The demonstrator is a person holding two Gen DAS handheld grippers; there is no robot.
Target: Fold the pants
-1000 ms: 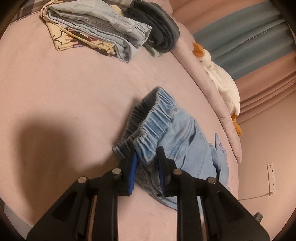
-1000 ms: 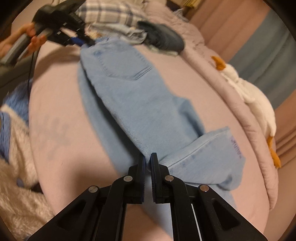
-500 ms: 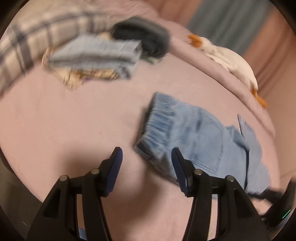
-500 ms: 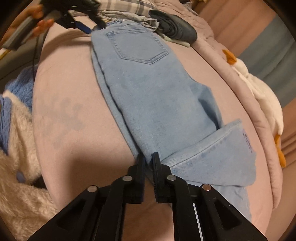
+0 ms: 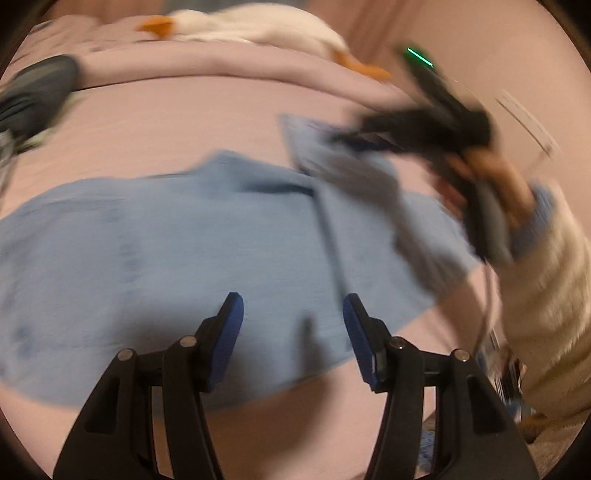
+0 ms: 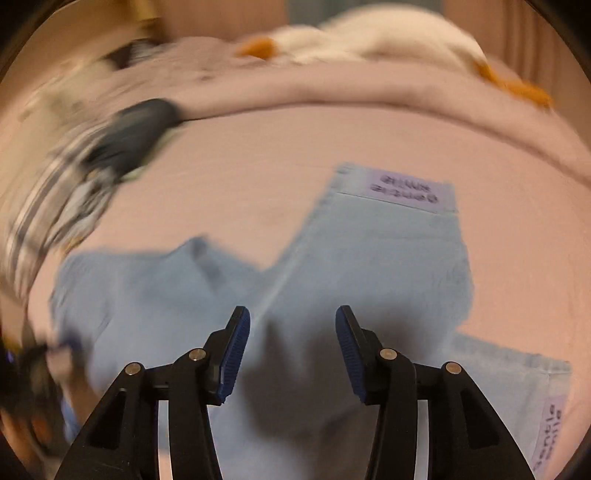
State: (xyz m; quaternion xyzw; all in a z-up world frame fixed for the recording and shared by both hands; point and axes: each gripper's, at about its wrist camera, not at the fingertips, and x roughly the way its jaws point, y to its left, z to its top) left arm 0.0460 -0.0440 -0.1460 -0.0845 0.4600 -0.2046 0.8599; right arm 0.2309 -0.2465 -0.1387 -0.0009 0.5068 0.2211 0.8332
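Light blue jeans [image 5: 155, 243] lie flat on the pink bed, legs bent over one another; in the right wrist view [image 6: 373, 258] a cuff with a lilac label points to the far side. My left gripper [image 5: 291, 325] is open and empty, just above the jeans' near edge. My right gripper [image 6: 291, 332] is open and empty above the legs. In the left wrist view the right gripper [image 5: 369, 144] shows blurred, held in a hand over the cuff end.
A white goose plush [image 5: 258, 26] lies on the pink pillow roll at the far edge. A dark folded garment [image 5: 33, 96] and a stack of folded clothes [image 6: 66, 192] sit to the left. The person's fleece sleeve [image 5: 543, 295] is at right.
Both grippers have opened and let go of the jeans. The left one has swung round from the waistband to face the far pillow; the right one has lifted off the leg fold.
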